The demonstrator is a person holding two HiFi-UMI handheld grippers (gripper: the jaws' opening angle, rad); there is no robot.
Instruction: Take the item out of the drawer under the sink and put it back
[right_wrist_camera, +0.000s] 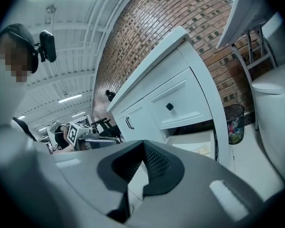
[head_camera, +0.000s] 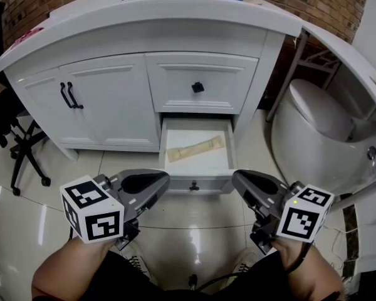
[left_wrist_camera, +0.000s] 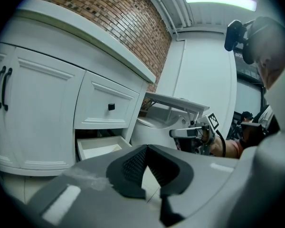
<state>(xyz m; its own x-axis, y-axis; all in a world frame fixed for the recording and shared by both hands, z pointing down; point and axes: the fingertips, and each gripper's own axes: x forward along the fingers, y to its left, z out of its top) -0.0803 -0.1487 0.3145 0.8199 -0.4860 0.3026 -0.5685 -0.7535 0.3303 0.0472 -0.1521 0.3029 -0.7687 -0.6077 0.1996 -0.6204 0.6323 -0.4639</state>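
The lower drawer (head_camera: 175, 167) of the white vanity stands pulled open, and a beige, stick-like item (head_camera: 196, 149) lies slantwise on its floor. Both grippers hover low in front of the drawer, apart from it. The left gripper (head_camera: 160, 182) is shut and empty, left of the drawer front. The right gripper (head_camera: 240, 180) is shut and empty too, right of the drawer front. In the left gripper view the closed jaws (left_wrist_camera: 146, 149) point past the open drawer (left_wrist_camera: 97, 146). In the right gripper view the closed jaws (right_wrist_camera: 143, 144) point towards the drawer (right_wrist_camera: 199, 144).
Above the open drawer is a shut drawer with a black knob (head_camera: 198, 87); two cabinet doors with black handles (head_camera: 69, 96) are to its left. A white toilet (head_camera: 313, 130) stands at the right, an office chair (head_camera: 19, 149) at the left. A waste bin (right_wrist_camera: 233, 122) sits by the brick wall.
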